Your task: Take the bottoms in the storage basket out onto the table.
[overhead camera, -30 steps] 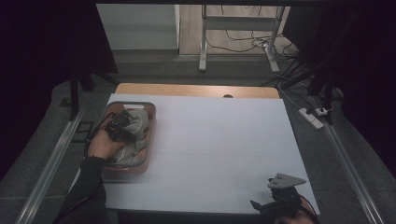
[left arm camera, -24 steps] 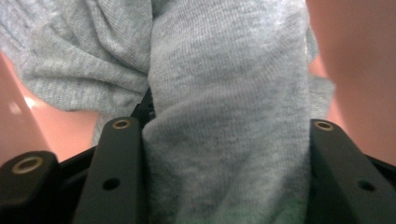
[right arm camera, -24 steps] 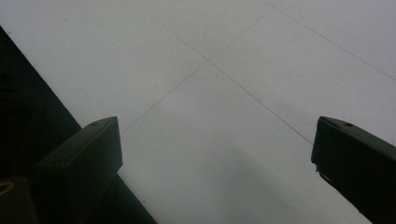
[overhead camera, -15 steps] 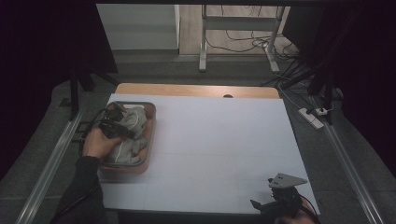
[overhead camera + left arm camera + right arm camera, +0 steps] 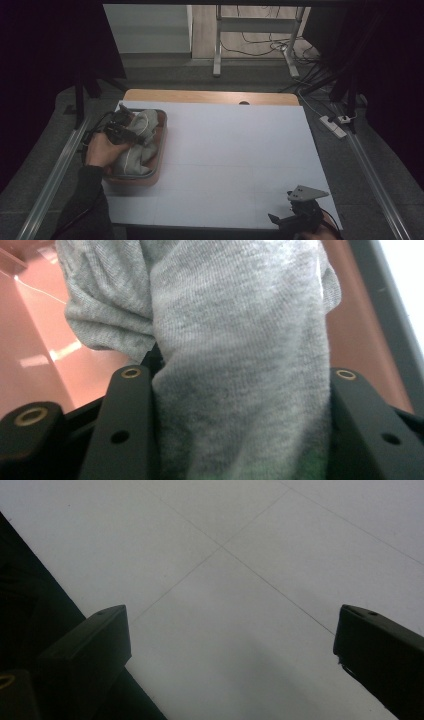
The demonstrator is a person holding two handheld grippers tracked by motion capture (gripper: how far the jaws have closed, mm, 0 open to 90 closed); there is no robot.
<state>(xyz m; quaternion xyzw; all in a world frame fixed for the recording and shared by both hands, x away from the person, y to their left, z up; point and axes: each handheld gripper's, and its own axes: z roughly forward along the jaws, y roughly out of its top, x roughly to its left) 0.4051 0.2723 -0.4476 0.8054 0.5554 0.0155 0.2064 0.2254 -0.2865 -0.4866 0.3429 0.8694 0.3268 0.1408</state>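
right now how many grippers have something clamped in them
1. The left gripper, over the brown tray at the table's left, pinches grey knit cloth between its jaws. The right gripper, at the near right edge, is open over bare white tabletop.

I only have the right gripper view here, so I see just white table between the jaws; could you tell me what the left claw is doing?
Observer: The left claw is shut on a grey cloth.
Operator: Thank you, where is that cloth lying?
Observer: In a reddish-brown tray at the table's left edge.
Operator: And where does my claw sit?
Observer: The right claw is at the near right corner of the white table, open, holding nothing.
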